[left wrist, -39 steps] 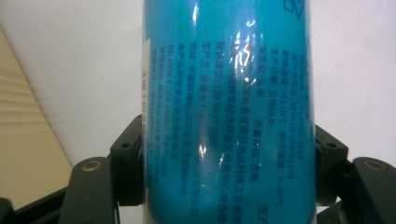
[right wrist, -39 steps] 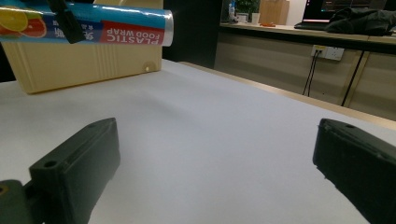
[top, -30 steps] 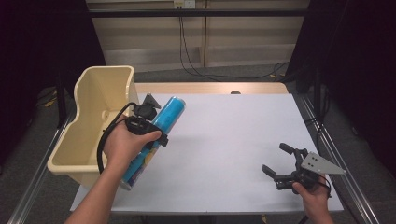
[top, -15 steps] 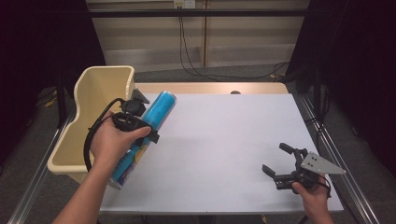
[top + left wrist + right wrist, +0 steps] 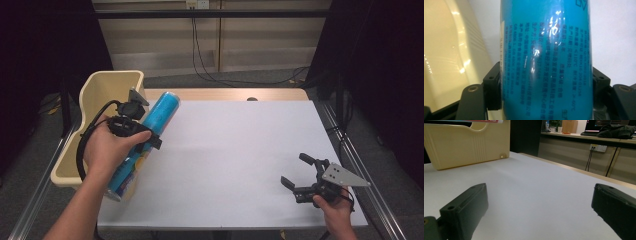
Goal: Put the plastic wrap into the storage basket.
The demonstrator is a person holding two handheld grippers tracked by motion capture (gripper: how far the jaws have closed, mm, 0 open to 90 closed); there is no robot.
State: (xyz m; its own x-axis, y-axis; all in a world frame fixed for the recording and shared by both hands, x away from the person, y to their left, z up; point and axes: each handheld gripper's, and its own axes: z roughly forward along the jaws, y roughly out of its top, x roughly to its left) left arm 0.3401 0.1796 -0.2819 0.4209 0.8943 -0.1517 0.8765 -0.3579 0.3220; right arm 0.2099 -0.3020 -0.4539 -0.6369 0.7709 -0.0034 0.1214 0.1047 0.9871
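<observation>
A long blue can (image 5: pixel 148 134) with printed text (image 5: pixel 546 62) hangs tilted over the table's left edge, its lower end toward the person. My left gripper (image 5: pixel 134 129) is shut on its middle, beside the cream bin (image 5: pixel 97 89). In the left gripper view both black jaws press the can's sides, and the bin's cream wall (image 5: pixel 454 50) is close on the left. My right gripper (image 5: pixel 296 172) rests open near the table's front right corner, nothing between its jaws (image 5: pixel 541 212).
The white tabletop (image 5: pixel 235 145) spreads between the two hands. The cream bin (image 5: pixel 466 143) stands at the table's left edge, with a cut-out handle in its wall. Black cables hang behind the far edge. Metal rails run along both table sides.
My left gripper has carried the blue can leftward toward the cream bin. The right gripper has stayed where it was.
</observation>
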